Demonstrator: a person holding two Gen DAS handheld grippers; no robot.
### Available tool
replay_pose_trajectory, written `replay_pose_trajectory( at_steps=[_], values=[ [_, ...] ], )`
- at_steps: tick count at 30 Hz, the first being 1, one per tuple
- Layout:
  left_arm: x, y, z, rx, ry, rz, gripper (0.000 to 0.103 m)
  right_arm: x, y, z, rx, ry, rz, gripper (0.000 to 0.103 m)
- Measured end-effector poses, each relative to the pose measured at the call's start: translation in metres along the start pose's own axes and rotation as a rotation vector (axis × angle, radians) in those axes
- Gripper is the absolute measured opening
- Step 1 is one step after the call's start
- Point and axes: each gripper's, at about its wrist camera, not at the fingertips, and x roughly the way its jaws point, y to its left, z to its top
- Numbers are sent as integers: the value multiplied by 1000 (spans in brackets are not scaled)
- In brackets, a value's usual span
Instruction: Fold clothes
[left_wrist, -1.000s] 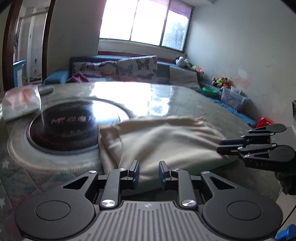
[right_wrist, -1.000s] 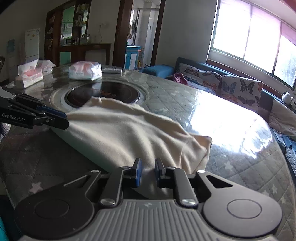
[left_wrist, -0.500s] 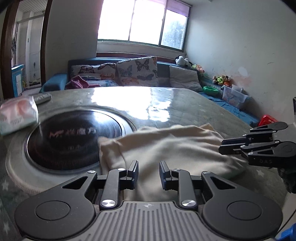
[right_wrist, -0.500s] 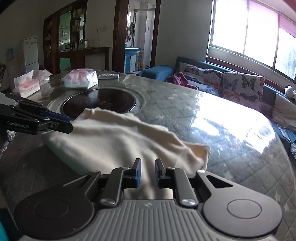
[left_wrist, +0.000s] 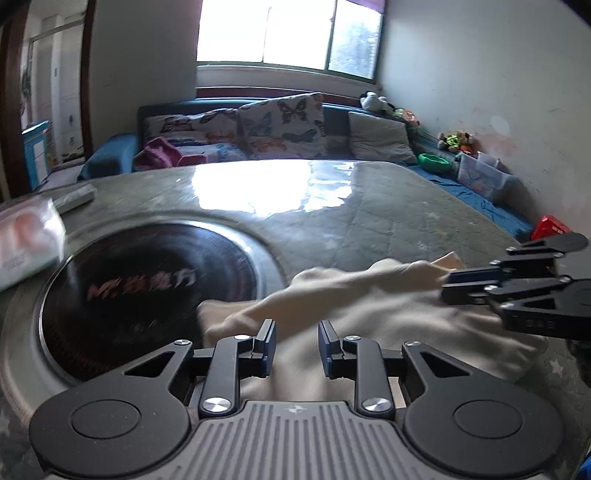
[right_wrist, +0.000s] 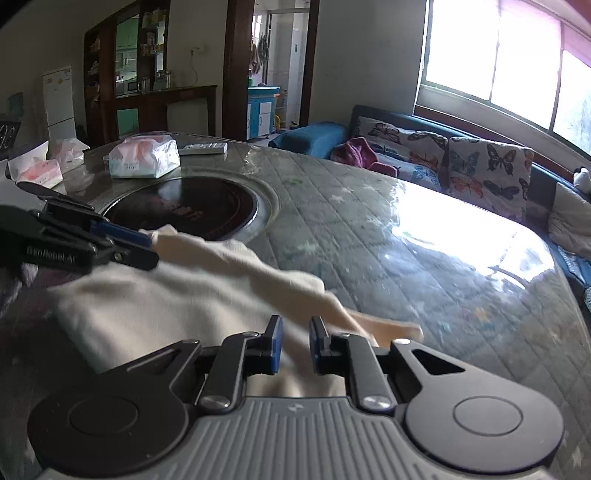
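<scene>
Cream garment (left_wrist: 369, 321), plain and unpatterned. Table (right_wrist: 406, 258) covered in grey-green quilting with a diamond stitch and pale stars, under a glossy clear sheet. Inset round plate (left_wrist: 147, 288) black, with reddish lettering and a silvery rim. Left tool (left_wrist: 297, 343) black, with blue pads on its fingers (left_wrist: 269, 341) and a ribbed grey body; right tool (right_wrist: 295, 341) coloured alike. Tissue packs (right_wrist: 144, 157) white and pink. Sofa (left_wrist: 118, 155) dark blue; its cushions (right_wrist: 487, 170) off-white with multicoloured butterflies. Magenta cloth (right_wrist: 356, 153) on the sofa. Green bowl (left_wrist: 434, 161); red box (left_wrist: 550, 227).
</scene>
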Motion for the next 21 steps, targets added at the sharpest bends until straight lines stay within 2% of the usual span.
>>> replay_pose_trajectory(
  at_steps=[5, 8, 21],
  values=[
    [23, -4, 14, 13, 16, -31, 27, 26, -9, 14, 44, 40, 27, 14],
    [39, -5, 18, 22, 48, -18, 27, 37, -13, 11, 67, 58, 37, 13],
    [47, -3, 22, 11, 56, -19, 31, 34, -19, 15, 92, 56, 26, 14]
  ],
)
